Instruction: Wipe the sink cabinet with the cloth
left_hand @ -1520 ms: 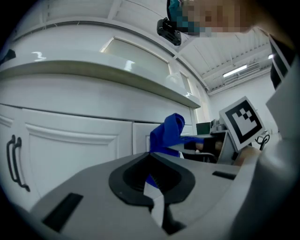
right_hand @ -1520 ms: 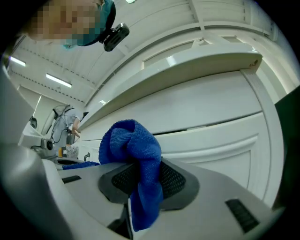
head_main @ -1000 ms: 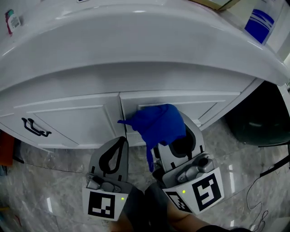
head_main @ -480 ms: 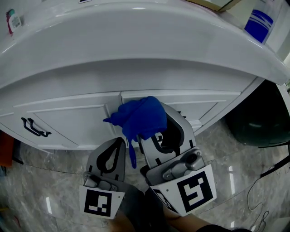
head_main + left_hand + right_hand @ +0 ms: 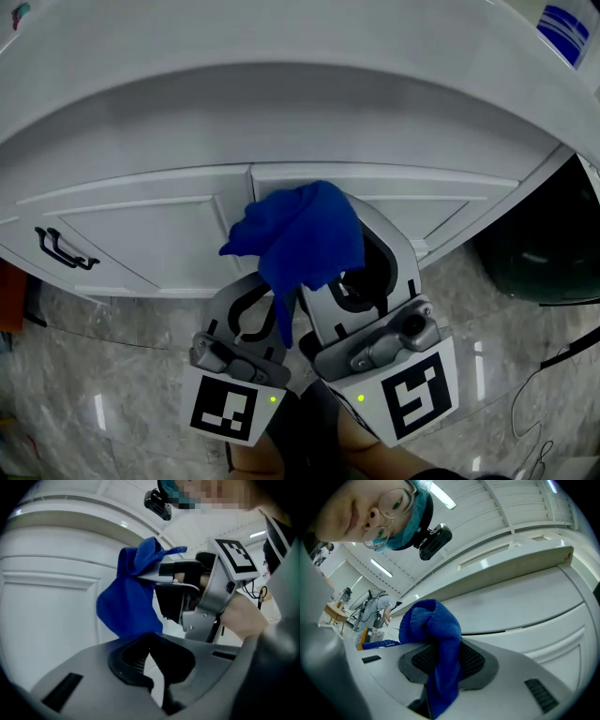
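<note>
- Clamping the blue cloth (image 5: 300,239), right gripper (image 5: 440,660) held it bunched before the sink cabinet (image 5: 141,234), by the seam between its two doors, near their upper edge.
- Left gripper (image 5: 150,651) was closed on nothing, just beside the cloth's hanging tail.

Blue cloth (image 5: 305,239), white cabinet (image 5: 141,234), grey marbled floor (image 5: 112,352)

No words or numbers are showing legibly anywhere. The left gripper (image 5: 150,654) and right gripper (image 5: 440,660) are carrying only black-and-white square marker patterns. The blue-striped label (image 5: 565,21) at the countertop's far right corner is showing too blurred to read.
</note>
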`<move>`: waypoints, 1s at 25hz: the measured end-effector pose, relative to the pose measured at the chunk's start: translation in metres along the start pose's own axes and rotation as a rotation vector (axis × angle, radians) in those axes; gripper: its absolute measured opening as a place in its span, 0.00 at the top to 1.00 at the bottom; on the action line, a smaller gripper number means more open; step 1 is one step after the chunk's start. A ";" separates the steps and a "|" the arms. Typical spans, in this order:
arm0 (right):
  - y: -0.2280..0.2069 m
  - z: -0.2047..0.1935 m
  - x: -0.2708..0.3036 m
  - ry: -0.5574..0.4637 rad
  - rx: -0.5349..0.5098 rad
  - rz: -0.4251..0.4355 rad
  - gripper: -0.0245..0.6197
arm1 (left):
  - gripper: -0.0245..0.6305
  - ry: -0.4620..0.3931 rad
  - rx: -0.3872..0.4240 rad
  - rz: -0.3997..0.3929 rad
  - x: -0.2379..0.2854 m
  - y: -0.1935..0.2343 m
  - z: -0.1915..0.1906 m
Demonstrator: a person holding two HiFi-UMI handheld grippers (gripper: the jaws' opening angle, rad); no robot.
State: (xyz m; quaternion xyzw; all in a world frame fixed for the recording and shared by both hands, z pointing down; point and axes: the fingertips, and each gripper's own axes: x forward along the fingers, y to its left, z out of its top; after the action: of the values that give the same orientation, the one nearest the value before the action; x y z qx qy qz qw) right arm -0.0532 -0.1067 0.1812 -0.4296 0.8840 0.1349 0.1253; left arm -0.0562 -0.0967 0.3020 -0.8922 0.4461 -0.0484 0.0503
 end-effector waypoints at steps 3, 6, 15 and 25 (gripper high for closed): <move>0.002 -0.002 0.001 0.022 0.030 -0.002 0.78 | 0.96 -0.015 -0.050 0.014 -0.003 0.003 -0.001; 0.001 -0.001 0.001 0.014 0.047 0.014 0.78 | 0.96 -0.019 -0.101 0.059 -0.008 0.016 -0.005; -0.006 0.001 -0.003 0.004 0.051 -0.016 0.78 | 0.96 -0.015 -0.086 0.049 -0.008 0.017 -0.009; -0.022 0.007 -0.011 -0.017 -0.008 -0.055 0.78 | 0.96 -0.036 -0.114 0.015 -0.010 0.010 -0.004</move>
State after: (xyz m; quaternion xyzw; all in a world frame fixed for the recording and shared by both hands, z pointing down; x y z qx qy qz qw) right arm -0.0284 -0.1095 0.1757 -0.4530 0.8703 0.1386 0.1347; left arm -0.0705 -0.0949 0.3038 -0.8910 0.4540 -0.0066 0.0080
